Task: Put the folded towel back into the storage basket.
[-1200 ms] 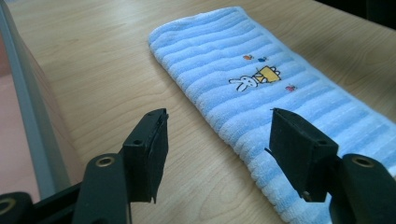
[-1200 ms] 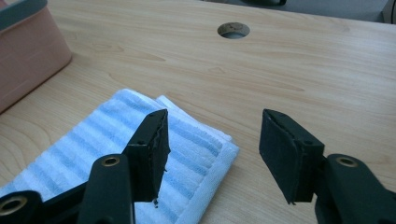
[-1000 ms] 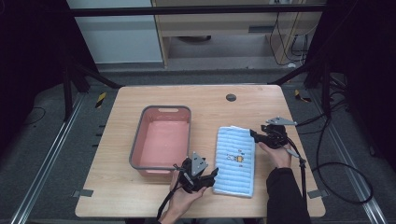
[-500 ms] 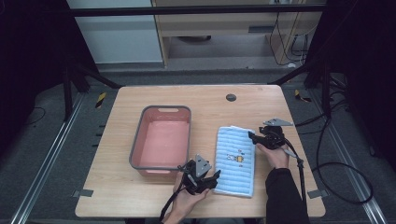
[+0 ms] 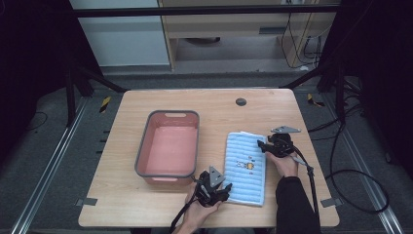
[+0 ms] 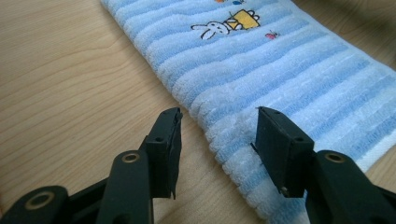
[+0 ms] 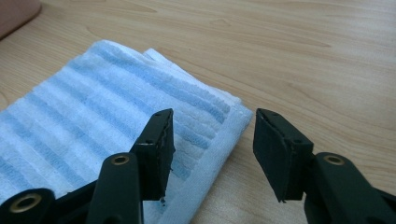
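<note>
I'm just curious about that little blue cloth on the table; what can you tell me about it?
The towel is soft ribbed terry, striped light blue and white, with a small embroidered rabbit motif. Folded into a long rectangle, it lies flat on the wooden table, right of the pink basin. Each hand-held gripper straddles an edge with jaws apart: left near, right far.

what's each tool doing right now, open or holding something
Left tool: open, jaws just been closing, straddling the towel's edge, not gripping.
Right tool: open, jaws just been closing around the towel's corner, not gripping.
</note>
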A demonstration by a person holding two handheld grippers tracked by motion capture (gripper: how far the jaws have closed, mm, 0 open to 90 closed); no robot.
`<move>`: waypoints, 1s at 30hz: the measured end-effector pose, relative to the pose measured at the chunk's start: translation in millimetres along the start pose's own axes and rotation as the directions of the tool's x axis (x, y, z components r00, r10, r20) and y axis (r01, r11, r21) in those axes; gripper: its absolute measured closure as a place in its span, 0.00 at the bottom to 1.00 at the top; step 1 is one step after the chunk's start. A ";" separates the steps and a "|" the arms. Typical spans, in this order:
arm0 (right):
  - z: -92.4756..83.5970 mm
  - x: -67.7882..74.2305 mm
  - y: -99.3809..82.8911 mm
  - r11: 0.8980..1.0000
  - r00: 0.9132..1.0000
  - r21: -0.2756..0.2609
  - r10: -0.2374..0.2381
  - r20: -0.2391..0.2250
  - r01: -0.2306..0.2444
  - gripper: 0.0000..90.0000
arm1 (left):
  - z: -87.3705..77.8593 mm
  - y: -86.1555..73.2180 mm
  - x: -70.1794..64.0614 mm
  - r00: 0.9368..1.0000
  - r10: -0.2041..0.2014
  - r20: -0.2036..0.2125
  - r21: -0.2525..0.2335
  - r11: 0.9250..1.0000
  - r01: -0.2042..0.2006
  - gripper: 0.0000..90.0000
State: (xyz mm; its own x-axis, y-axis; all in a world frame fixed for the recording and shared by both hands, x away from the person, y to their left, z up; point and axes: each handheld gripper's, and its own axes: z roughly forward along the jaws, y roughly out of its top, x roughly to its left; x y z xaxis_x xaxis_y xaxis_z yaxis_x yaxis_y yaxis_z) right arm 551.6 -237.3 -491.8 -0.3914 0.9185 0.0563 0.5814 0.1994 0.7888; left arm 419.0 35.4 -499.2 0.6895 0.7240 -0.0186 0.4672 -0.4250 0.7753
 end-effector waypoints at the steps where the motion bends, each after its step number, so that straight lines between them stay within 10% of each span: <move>1: 0.4 -0.3 -0.4 1.000 1.000 0.003 -0.001 -0.002 0.001 0.54 | 0.5 -0.1 0.0 1.000 -0.002 0.002 0.002 1.000 0.002 0.57; 30: 9.8 9.0 -5.0 0.997 0.998 0.068 0.046 -0.046 -0.043 0.83 | 6.5 -3.4 -5.1 0.996 -0.083 0.029 0.014 0.996 0.083 0.80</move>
State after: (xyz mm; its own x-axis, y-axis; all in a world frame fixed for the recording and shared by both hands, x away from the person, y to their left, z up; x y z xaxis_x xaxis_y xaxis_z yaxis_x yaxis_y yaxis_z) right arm 552.1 -226.7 -501.3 -0.3961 0.9102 0.1207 0.6447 0.1821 0.7424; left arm 417.5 29.6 -505.8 0.6642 0.7406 -0.1015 0.5301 -0.3709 0.7625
